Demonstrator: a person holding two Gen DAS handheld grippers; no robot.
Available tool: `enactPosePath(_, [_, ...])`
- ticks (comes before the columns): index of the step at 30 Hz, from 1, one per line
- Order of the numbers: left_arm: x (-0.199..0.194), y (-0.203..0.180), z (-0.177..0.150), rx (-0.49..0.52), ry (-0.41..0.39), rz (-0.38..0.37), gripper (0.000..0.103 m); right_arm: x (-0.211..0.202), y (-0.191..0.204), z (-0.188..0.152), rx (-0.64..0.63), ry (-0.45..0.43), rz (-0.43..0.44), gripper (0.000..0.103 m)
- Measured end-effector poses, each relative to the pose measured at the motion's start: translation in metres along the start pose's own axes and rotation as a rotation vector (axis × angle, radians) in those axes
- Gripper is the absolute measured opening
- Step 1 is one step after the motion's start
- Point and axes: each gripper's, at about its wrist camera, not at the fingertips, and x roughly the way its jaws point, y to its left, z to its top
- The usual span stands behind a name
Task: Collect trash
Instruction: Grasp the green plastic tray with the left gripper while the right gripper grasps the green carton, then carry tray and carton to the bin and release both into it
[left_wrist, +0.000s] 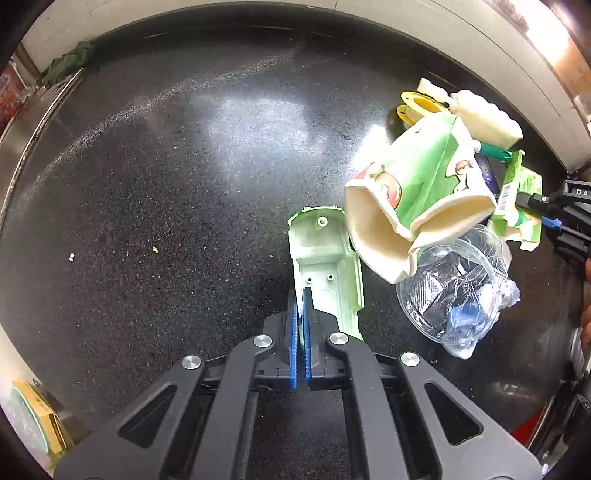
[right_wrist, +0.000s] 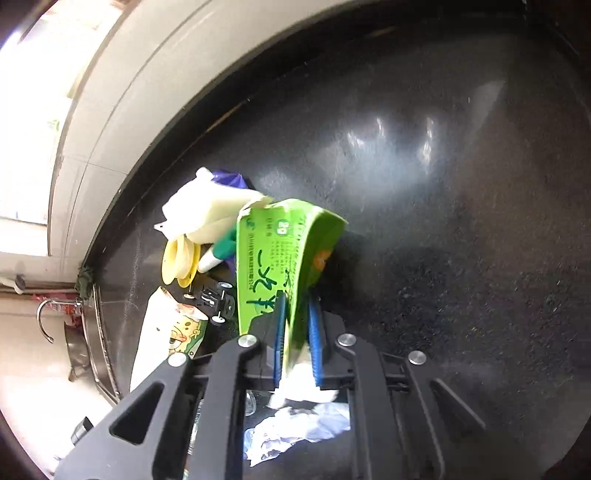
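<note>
My left gripper (left_wrist: 301, 295) is shut on a pale green plastic shell (left_wrist: 325, 254), held over the black counter (left_wrist: 166, 166). To its right lies a trash pile: a crushed green paper cup (left_wrist: 417, 192), a clear plastic cup (left_wrist: 454, 291) with wrappers inside, a cream foam piece (left_wrist: 484, 114) and a yellow spool (left_wrist: 417, 103). My right gripper (right_wrist: 297, 299) is shut on a flattened green carton (right_wrist: 280, 251); the carton (left_wrist: 517, 199) and right gripper (left_wrist: 546, 212) also show at the right of the left wrist view. Crumpled white paper (right_wrist: 295, 428) lies under the right gripper.
A grey tiled wall (right_wrist: 110, 110) backs the counter. A steel sink with a faucet (right_wrist: 46, 317) sits at the left in the right wrist view; its rim (left_wrist: 40, 110) shows in the left wrist view, with a green cloth (left_wrist: 70, 62) by it. Small crumbs (left_wrist: 155, 249) dot the counter.
</note>
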Motion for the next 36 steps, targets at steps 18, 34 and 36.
enactPosePath(18, [-0.044, -0.01, -0.016, 0.039, -0.067, 0.001, 0.001, -0.068, -0.017, 0.02, -0.219, -0.182, -0.129, 0.009])
enactPosePath(34, [-0.064, 0.009, -0.011, -0.03, -0.111, 0.016, 0.001, -0.063, -0.023, 0.021, -0.254, -0.176, -0.143, 0.009])
enactPosePath(36, [-0.069, 0.011, -0.009, -0.041, -0.12, 0.01, 0.001, -0.063, -0.021, 0.022, -0.261, -0.176, -0.139, 0.009])
